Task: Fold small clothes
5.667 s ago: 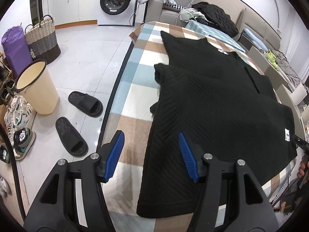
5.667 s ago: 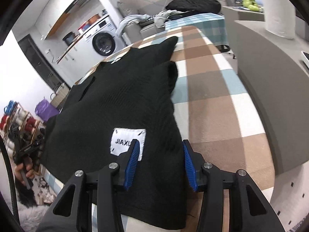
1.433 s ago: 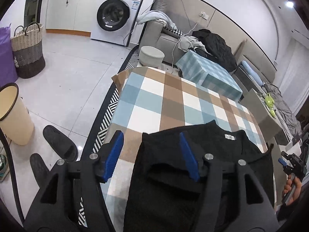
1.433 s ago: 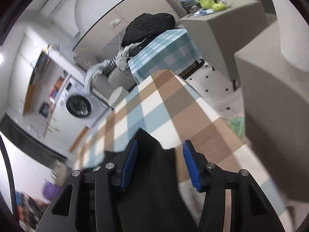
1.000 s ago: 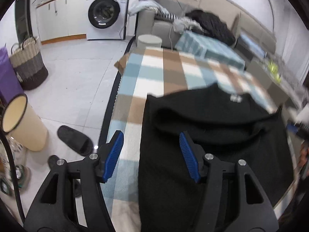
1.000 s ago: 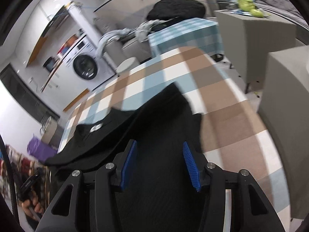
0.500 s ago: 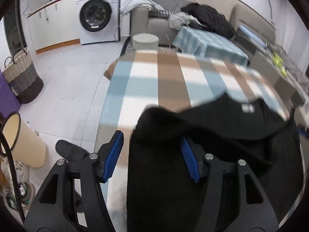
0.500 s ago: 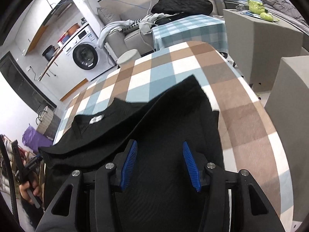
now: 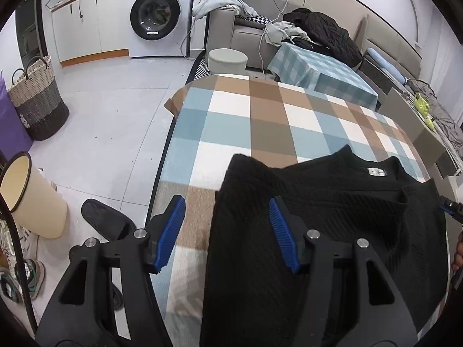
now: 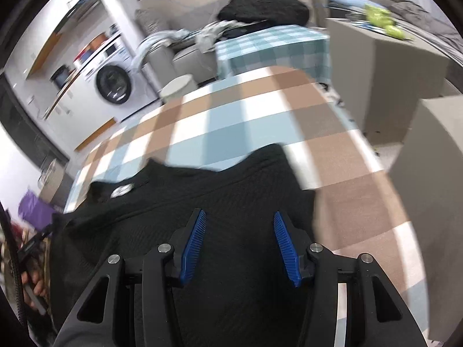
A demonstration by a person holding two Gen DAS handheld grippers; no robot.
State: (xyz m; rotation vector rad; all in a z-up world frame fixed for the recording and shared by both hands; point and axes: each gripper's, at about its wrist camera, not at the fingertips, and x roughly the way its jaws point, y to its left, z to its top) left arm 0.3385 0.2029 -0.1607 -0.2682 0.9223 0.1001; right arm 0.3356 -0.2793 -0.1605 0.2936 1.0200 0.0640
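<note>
A black knitted garment [image 9: 332,219] with a white neck label [image 9: 376,171] lies at the near end of the checked table [image 9: 260,115]. My left gripper [image 9: 227,228] is open above its left edge, the right pad over the cloth and the left pad over the tablecloth. In the right wrist view the garment [image 10: 202,196] fills the near table [image 10: 231,115]. My right gripper [image 10: 238,241] is open just above its right side. Neither gripper holds anything. That view is blurred by motion.
On the floor to the left stand a cream bin [image 9: 31,196], a woven basket [image 9: 37,101] and slippers [image 9: 104,219]. A washing machine [image 9: 159,14], a sofa with clothes [image 9: 289,29] and a round stool [image 9: 228,60] lie beyond the table. Grey cabinets [image 10: 405,57] stand at the right.
The garment was carried toward the near end of the table and laid down. Both grippers now hover open over it; the right one is still moving.
</note>
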